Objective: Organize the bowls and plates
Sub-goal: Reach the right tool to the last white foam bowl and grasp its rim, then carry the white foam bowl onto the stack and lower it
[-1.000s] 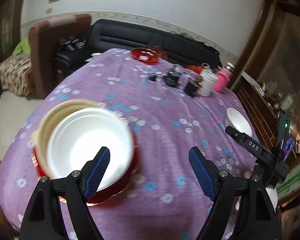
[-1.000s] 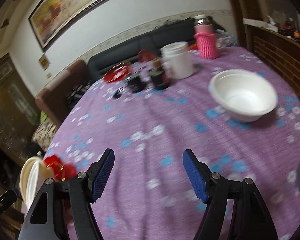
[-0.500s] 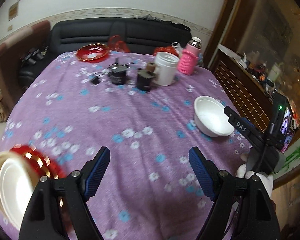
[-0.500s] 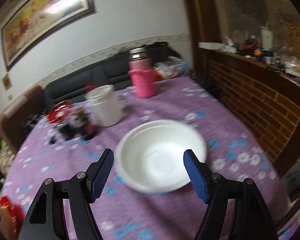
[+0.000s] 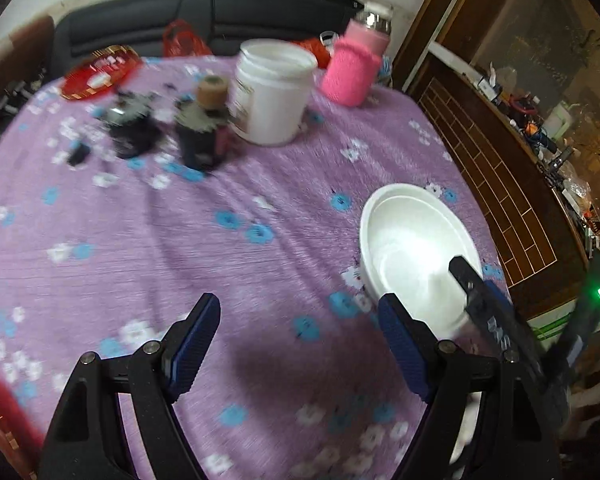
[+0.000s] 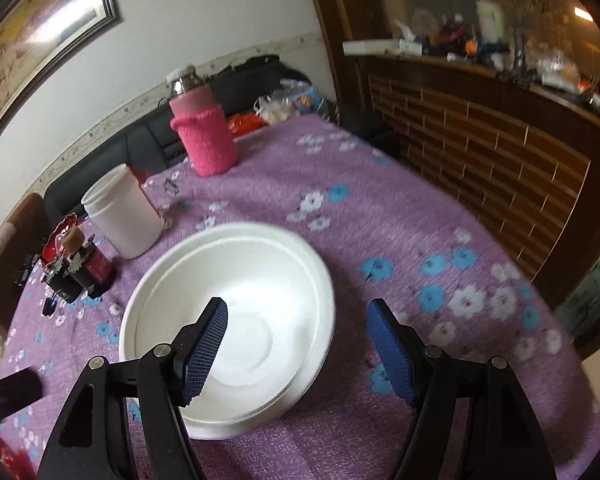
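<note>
A white bowl (image 6: pixel 236 300) sits on the purple flowered tablecloth (image 6: pixel 380 208) near the table's right side; it also shows in the left wrist view (image 5: pixel 412 252). My right gripper (image 6: pixel 296 344) is open and straddles the bowl's near right rim, its left finger above the inside and its right finger outside. It shows in the left wrist view as a black arm over the bowl's right rim. My left gripper (image 5: pixel 300 344) is open and empty over bare cloth left of the bowl. A red edge (image 5: pixel 0 412) of the stacked dishes shows at the lower left.
At the back stand a white tub (image 5: pixel 272 92), a pink-sleeved flask (image 5: pixel 356 68), a dark bottle with a cork (image 5: pixel 204 128), a dark small object (image 5: pixel 132 128) and a red plate (image 5: pixel 100 72). A brick-patterned wooden counter (image 6: pixel 500 152) runs along the right.
Both grippers have swung right, away from the red-and-white dish stack, and closed in on the white bowl. The right gripper now straddles its rim. Both stay open.
</note>
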The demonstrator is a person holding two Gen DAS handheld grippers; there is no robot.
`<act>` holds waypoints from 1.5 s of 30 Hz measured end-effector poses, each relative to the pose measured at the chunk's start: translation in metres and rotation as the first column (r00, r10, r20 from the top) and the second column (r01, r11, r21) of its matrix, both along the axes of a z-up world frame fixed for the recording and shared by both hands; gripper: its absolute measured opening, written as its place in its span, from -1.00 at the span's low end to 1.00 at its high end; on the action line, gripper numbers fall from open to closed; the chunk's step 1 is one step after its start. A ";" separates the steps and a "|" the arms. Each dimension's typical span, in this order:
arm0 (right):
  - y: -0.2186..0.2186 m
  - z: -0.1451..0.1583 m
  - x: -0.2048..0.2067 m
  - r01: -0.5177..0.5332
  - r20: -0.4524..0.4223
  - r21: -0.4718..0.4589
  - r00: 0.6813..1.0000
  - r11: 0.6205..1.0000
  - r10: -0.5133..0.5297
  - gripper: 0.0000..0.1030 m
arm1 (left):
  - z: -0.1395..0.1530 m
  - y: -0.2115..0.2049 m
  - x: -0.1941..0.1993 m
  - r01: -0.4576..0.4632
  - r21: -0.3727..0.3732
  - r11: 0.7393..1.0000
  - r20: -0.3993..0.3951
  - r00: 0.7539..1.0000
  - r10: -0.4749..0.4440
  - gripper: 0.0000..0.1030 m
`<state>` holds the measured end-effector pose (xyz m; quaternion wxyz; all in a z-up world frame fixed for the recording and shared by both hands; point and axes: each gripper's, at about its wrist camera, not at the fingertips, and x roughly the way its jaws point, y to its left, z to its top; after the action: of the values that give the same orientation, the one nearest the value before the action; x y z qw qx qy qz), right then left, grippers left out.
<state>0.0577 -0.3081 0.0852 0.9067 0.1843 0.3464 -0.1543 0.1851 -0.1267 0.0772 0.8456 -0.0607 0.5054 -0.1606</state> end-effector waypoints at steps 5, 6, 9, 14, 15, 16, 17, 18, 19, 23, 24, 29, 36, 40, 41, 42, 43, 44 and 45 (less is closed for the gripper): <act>0.003 -0.010 0.005 -0.029 -0.019 0.014 0.999 0.999 0.029 0.16 | -0.026 -0.028 0.030 -0.001 -0.070 0.998 -0.070 0.998 -0.004 0.55; 0.003 -0.012 0.006 -0.030 -0.022 0.016 0.999 0.999 0.030 0.08 | -0.031 -0.034 0.034 -0.001 -0.075 0.997 -0.079 0.997 -0.005 0.55; 0.001 -0.015 0.007 -0.027 -0.026 0.029 0.999 0.999 0.027 -0.03 | -0.042 -0.047 0.045 0.008 -0.071 0.997 -0.102 0.995 -0.015 0.55; -0.004 -0.022 0.009 -0.026 -0.037 0.071 0.999 0.997 0.029 -0.28 | -0.055 -0.051 0.056 -0.011 -0.099 0.995 -0.151 0.989 -0.004 0.27; -0.004 -0.023 0.009 -0.030 -0.038 0.080 0.999 0.996 0.033 -0.38 | -0.055 -0.052 0.057 -0.007 -0.097 0.995 -0.153 0.988 -0.008 0.19; -0.004 -0.024 0.010 -0.035 -0.037 0.091 0.999 0.995 0.038 -0.42 | -0.055 -0.053 0.058 0.004 -0.094 0.996 -0.149 0.989 -0.018 -0.02; -0.003 -0.024 0.010 -0.038 -0.036 0.101 0.998 0.994 0.042 -0.42 | -0.055 -0.054 0.058 0.016 -0.094 0.995 -0.153 0.988 -0.031 -0.25; -0.003 -0.024 0.009 -0.038 -0.032 0.101 0.999 0.994 0.042 -0.45 | -0.055 -0.054 0.059 0.028 -0.093 0.995 -0.158 0.987 -0.043 -0.32; -0.002 -0.023 0.008 -0.042 -0.023 0.101 0.999 0.994 0.044 -0.55 | -0.054 -0.053 0.058 0.038 -0.095 0.995 -0.159 0.986 -0.053 -0.40; 0.002 -0.017 0.004 -0.086 0.022 0.138 0.996 0.987 0.083 -0.67 | -0.046 -0.048 0.052 0.033 -0.088 0.996 -0.135 0.990 -0.044 -0.41; 0.004 -0.015 0.003 -0.094 0.035 0.134 0.995 0.987 0.090 -0.67 | -0.042 -0.044 0.049 0.032 -0.086 0.996 -0.127 0.991 -0.042 -0.41; 0.019 0.001 -0.005 -0.166 0.117 0.137 0.982 0.977 0.150 -0.67 | -0.024 -0.020 0.029 0.010 -0.090 0.996 -0.095 0.995 -0.018 -0.41; 0.061 0.009 -0.016 -0.325 0.171 0.213 0.941 0.921 0.293 -0.66 | 0.010 0.043 -0.021 -0.073 -0.098 0.993 -0.024 0.997 0.071 -0.41; 0.111 0.020 -0.029 -0.450 0.195 0.201 0.889 0.870 0.414 -0.66 | 0.036 0.091 -0.064 -0.143 -0.076 0.987 0.064 0.987 0.148 -0.41; 0.125 0.024 -0.033 -0.476 0.198 0.184 0.875 0.860 0.442 -0.66 | 0.043 0.106 -0.075 -0.164 -0.077 0.983 0.086 0.982 0.170 -0.40; 0.136 0.027 -0.037 -0.498 0.201 0.175 0.863 0.850 0.464 -0.66 | 0.047 0.117 -0.084 -0.183 -0.076 0.980 0.102 0.976 0.190 -0.40; 0.153 0.032 -0.043 -0.528 0.208 0.162 0.844 0.834 0.494 -0.66 | 0.053 0.133 -0.096 -0.206 -0.080 0.975 0.120 0.969 0.215 -0.40; 0.169 0.036 -0.049 -0.551 0.214 0.148 0.829 0.822 0.517 -0.66 | 0.057 0.147 -0.106 -0.227 -0.085 0.970 0.132 0.962 0.237 -0.40; 0.182 0.041 -0.056 -0.569 0.222 0.133 0.815 0.811 0.535 -0.66 | 0.060 0.159 -0.115 -0.245 -0.090 0.965 0.144 0.956 0.256 -0.40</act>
<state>0.0015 -0.1259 0.1264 0.9165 0.1754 0.3179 0.1678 0.0701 0.0319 0.1371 0.8930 -0.1416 0.4207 -0.0741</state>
